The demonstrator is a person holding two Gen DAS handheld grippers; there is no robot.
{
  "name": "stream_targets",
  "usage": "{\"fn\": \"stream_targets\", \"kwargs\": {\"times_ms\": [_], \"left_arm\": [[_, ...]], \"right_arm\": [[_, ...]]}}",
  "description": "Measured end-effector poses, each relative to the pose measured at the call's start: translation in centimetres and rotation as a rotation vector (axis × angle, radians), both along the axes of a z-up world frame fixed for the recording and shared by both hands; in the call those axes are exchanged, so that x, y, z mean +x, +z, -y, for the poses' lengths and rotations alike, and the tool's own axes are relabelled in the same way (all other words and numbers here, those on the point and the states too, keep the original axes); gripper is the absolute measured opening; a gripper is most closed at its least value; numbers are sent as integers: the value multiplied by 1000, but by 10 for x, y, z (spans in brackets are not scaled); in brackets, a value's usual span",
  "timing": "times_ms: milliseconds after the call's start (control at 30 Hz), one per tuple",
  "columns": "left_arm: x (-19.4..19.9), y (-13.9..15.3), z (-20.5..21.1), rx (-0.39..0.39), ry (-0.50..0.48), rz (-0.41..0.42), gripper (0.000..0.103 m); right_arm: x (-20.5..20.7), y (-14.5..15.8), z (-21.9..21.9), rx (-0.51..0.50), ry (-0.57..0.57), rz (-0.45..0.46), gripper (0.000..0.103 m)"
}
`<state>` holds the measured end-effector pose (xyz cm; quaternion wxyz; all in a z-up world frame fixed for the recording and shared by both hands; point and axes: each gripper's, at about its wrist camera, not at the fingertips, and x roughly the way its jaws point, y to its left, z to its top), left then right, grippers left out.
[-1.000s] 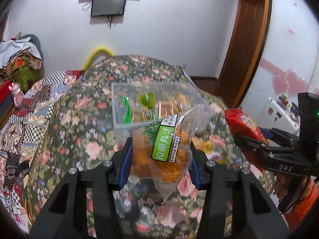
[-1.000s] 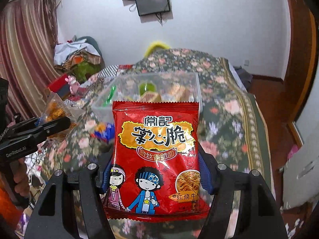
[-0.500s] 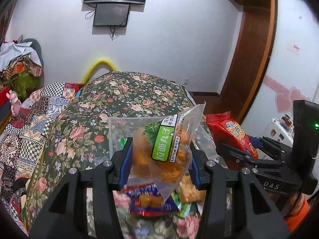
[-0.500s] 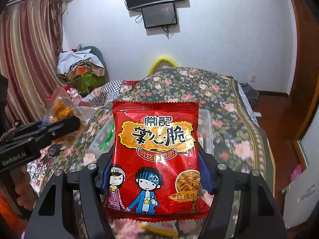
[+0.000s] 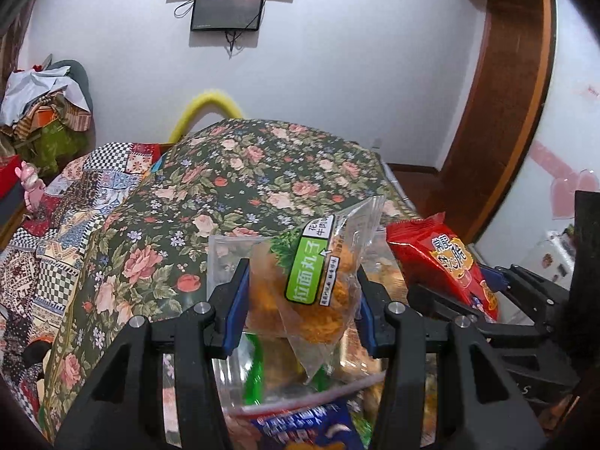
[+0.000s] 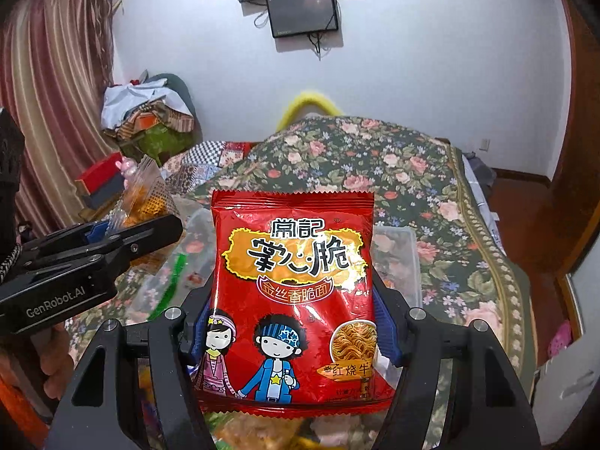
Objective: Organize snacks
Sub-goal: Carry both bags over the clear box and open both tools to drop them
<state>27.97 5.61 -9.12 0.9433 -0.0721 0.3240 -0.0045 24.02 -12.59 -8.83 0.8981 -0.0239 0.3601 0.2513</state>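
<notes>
A: What does the left gripper [image 5: 302, 302] have?

B: It is clamped on a clear bag of orange noodle balls [image 5: 311, 292] with a green label. The blue pads [image 5: 237, 300] press the bag from both sides, and the bag's sealed top stands up and leans to the right.

A: And the right gripper [image 6: 292, 332]?

B: It pinches a red noodle snack packet [image 6: 292, 292], upright, with its cartoon front facing the camera. The pads show at the packet's lower edges, pressed against it.

A: Where do the two sit relative to the container?

B: Both are held above a clear plastic box [image 5: 221, 262] that rests on the flowered bedspread [image 5: 225, 180]. In the left wrist view the box's far wall shows behind the bag, and below the bag lie other snacks: a green wrapper [image 5: 255, 371] and a blue packet [image 5: 303, 427] at the bottom edge. Whether either held item touches what lies in the box, I cannot tell.

A: Are the grippers close together?

B: They are side by side. The red packet appears at the right in the left wrist view, and the left gripper with its orange bag shows at the left in the right wrist view, near but apart.

A: Anything else in the room?

B: A dark screen [image 6: 303, 11] hangs on the white wall, and a striped curtain [image 6: 48, 86] is at the left.
</notes>
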Motion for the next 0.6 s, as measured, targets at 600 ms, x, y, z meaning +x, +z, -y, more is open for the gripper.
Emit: {"fn": "stream_targets", "kwargs": {"times_ms": [600], "left_arm": [[38,-43,1,-1,28,-140,51]], "right_arm": [[35,-37,-6,-63,-25,-103,66]]}}
